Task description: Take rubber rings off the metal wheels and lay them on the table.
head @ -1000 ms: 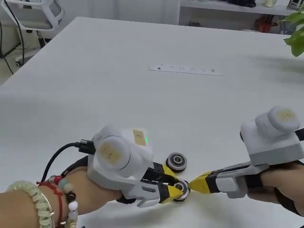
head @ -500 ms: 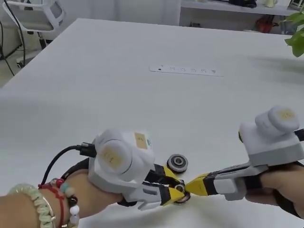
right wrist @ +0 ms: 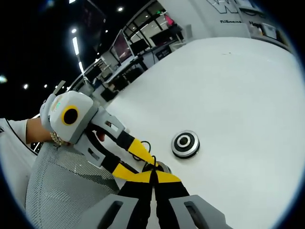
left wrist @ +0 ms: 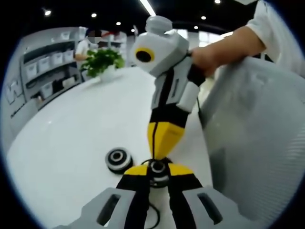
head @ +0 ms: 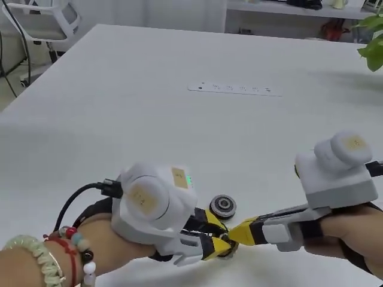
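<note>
left gripper [head: 222, 243] jaws narrow on a metal wheel [left wrist: 158, 170] mostly hidden between them, right gripper [head: 237, 233] jaws pressed together at its rim, contents indiscernible, second wheel [head: 223, 205] just beyond on table [head: 179, 131]

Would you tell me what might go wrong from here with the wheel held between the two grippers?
1. The left gripper pinches the wheel at its jaw tips alone; a pull from the right gripper, whose shut jaws meet its edge, may twist it loose.
2. A freed wheel could knock the second wheel lying close by on the table and set it rolling.
</note>
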Demonstrator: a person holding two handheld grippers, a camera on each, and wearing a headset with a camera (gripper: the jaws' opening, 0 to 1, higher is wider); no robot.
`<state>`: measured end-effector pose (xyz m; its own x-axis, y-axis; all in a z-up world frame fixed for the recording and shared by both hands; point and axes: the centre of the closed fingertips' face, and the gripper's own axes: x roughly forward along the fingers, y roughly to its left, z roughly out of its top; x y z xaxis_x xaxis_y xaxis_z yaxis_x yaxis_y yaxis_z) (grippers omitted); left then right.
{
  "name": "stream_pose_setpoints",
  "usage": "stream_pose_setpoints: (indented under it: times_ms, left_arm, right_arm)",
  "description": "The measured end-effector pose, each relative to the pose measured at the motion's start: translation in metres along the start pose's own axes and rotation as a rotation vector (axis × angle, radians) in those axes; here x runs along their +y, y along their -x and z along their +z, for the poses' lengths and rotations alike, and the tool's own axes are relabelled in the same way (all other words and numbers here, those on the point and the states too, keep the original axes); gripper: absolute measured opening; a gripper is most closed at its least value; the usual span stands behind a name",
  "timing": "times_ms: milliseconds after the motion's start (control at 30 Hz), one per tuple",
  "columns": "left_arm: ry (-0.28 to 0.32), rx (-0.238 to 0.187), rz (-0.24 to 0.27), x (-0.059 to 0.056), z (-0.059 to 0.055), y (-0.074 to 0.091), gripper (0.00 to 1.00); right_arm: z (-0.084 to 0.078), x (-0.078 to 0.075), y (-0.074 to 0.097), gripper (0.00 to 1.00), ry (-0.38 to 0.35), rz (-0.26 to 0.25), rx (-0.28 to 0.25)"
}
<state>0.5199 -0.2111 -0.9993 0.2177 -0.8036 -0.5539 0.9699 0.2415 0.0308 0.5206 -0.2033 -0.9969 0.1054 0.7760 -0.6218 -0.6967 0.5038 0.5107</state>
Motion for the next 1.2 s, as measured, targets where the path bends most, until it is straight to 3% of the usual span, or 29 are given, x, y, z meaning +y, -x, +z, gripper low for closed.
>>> stream_pose_setpoints:
  times_ms: [167, 267, 333, 467, 500, 600, 733, 800, 900, 1033, 1200]
  left_arm:
    - [-0.015, -0.002, -0.027, -0.004, 0.009, 0.006, 0.23]
    - [-0.034, -0.033, -0.054, -0.008, 0.023, 0.014, 0.29]
    - [-0.027, -0.031, -0.096, -0.013, 0.03, 0.018, 0.38]
    - [-0.062, -0.049, -0.072, -0.008, 0.051, 0.03, 0.56]
    - [-0.099, -0.05, -0.06, -0.005, 0.056, 0.036, 0.58]
    - [-0.15, -0.03, -0.042, -0.001, 0.06, 0.051, 0.58]
    - [-0.164, -0.034, 0.008, 0.009, 0.063, 0.078, 0.62]
    - [-0.152, -0.043, 0.039, 0.013, 0.063, 0.09, 0.65]
    - [-0.14, -0.032, 0.097, 0.02, 0.054, 0.11, 0.68]
    - [-0.092, -0.024, 0.155, 0.023, 0.032, 0.13, 0.7]
    - [0.01, -0.06, 0.213, 0.016, 0.008, 0.144, 0.75]
  right_arm:
    - [0.002, -0.003, 0.002, 0.0, -0.004, -0.026, 0.002]
    - [0.005, -0.004, 0.004, 0.0, -0.016, -0.03, -0.009]
    - [0.01, -0.004, 0.007, 0.0, -0.018, -0.032, -0.028]
    - [0.018, -0.002, 0.011, 0.0, -0.009, -0.042, -0.055]
    - [0.02, -0.001, 0.013, 0.0, -0.002, -0.047, -0.062]
    - [0.025, 0.002, 0.017, 0.0, 0.006, -0.048, -0.083]
    - [0.032, 0.006, 0.023, 0.0, 0.017, -0.047, -0.111]
    - [0.035, 0.007, 0.025, 0.0, 0.026, -0.049, -0.125]
    - [0.039, 0.009, 0.028, 0.0, 0.029, -0.045, -0.144]
    - [0.045, 0.015, 0.029, 0.0, 0.021, -0.023, -0.172]
    - [0.047, 0.021, 0.029, 0.0, 0.023, -0.011, -0.18]
